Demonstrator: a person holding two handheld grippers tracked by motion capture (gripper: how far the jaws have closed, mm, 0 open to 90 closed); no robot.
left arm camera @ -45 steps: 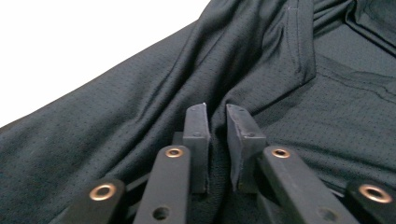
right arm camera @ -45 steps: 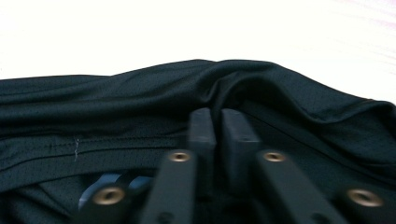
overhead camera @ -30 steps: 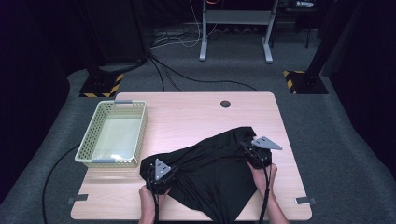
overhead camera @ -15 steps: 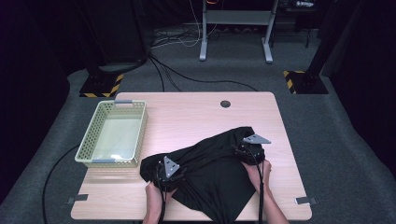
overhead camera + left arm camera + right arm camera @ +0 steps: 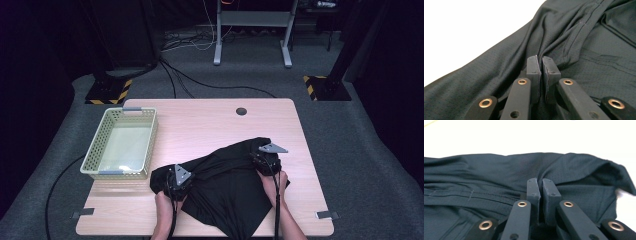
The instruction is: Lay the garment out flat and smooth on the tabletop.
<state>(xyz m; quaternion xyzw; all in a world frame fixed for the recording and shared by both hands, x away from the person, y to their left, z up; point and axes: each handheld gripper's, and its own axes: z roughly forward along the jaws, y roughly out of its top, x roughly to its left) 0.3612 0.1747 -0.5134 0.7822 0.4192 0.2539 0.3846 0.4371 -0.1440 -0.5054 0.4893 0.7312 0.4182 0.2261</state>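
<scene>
Both my left gripper (image 5: 178, 178) and right gripper (image 5: 265, 159) have just closed, pinching the black shirt (image 5: 227, 192) to lift its far edge.

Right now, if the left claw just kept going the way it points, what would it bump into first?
Most likely only more of the black shirt. The left claw is shut on a fold of it, and the bunched cloth with its seam lies straight ahead. Past that comes bare table, though depth is hard to judge.

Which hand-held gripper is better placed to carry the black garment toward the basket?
Left, probably: the left hand-held gripper pinches the black garment on the side nearest the basket; the right hand-held gripper grips its far side.
</scene>
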